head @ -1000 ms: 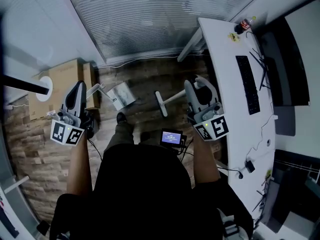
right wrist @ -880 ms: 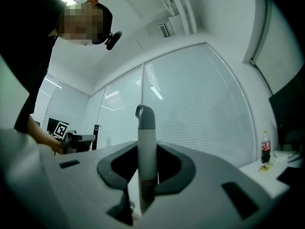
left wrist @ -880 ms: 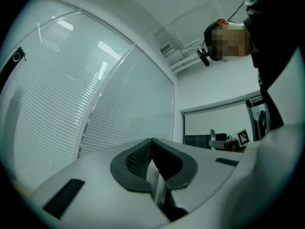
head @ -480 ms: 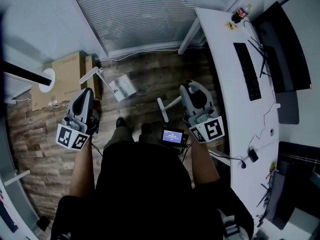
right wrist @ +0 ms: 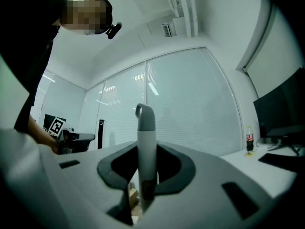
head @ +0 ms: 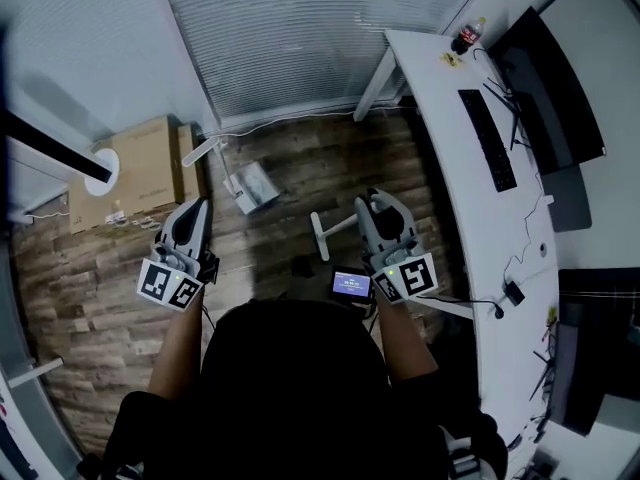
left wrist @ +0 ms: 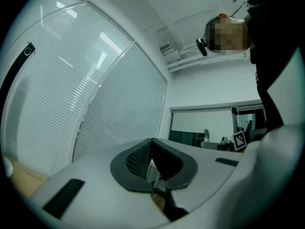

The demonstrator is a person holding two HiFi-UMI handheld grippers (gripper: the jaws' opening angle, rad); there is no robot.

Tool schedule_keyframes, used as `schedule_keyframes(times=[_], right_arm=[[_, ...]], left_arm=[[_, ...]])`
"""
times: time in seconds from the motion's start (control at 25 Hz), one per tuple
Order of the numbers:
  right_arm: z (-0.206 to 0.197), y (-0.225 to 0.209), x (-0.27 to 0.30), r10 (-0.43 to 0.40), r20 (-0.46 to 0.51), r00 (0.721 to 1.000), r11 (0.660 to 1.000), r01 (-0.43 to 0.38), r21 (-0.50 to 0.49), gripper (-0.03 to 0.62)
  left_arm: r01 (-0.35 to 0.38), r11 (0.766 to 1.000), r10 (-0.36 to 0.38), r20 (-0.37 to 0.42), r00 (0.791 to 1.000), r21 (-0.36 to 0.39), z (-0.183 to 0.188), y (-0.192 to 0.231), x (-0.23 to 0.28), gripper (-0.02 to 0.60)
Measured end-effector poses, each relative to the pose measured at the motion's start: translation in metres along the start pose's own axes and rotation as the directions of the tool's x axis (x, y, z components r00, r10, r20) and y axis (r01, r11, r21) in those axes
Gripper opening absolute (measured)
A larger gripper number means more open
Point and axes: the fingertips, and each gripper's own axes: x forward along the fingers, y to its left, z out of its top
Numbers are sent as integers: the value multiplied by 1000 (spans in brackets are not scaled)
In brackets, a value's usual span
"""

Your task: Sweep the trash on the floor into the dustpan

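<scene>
I am judging this job as barely begun. I am holding the broom in the right gripper [head: 374, 206]: its fingers [right wrist: 169, 168] are clamping the grey-and-white broom handle [right wrist: 146, 142], whose top end with the hanging loop is sticking up between them. The broom head [head: 320, 236] is hanging low over the wood-pattern floor [head: 300, 158], just left of that gripper; I cannot tell whether it is touching.

The left gripper [head: 196, 211] is carrying nothing. Its fingers [left wrist: 136, 159] are pressing together with nothing between them.

The dustpan [head: 252, 184] is sitting on the floor further out, toward the blind-covered window wall and just beside the cardboard boxes [head: 145, 163]. Its long handle is slanting off to the left, and the pan is lying apart from both the broom head and the left gripper. I am not making out any trash, either on the floor or in the pan. So everything seems left to do: taking the dustpan in hand, bringing it and the broom together, and sweeping.

As for writing, I am reading almost nothing. Each gripper's cube is showing black-and-white square markers. A bottle [head: 468, 36] with a red label is standing at the far corner of the white worktop [head: 440, 118], its print too small. A small screen [head: 351, 285] is glowing blue at my chest, and I cannot read it.
</scene>
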Motion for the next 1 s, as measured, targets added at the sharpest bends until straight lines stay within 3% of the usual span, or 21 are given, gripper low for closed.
schedule_keyframes(times=[0.2,0.56,0.8,1.0], right_arm=[[-3,49,-3,-41,-5,999,999,41,26,81],[-6,123,-22,-64,-22,998,996,65,59,80],[-7,155,-20,43,-32,999,997,-41,66,80],[-9,151,-30,120,-40,992,989,-116,88,78]], left_arm=[[64,997,-62,-64,996,32,5,-1,-51,-6],[96,995,-96,-58,994,2,3,13,-125,-6],[55,998,-56,-62,997,-15,-5,15,-138,-6],[23,1000,-23,-75,997,1,-9,-5,-131,-6]])
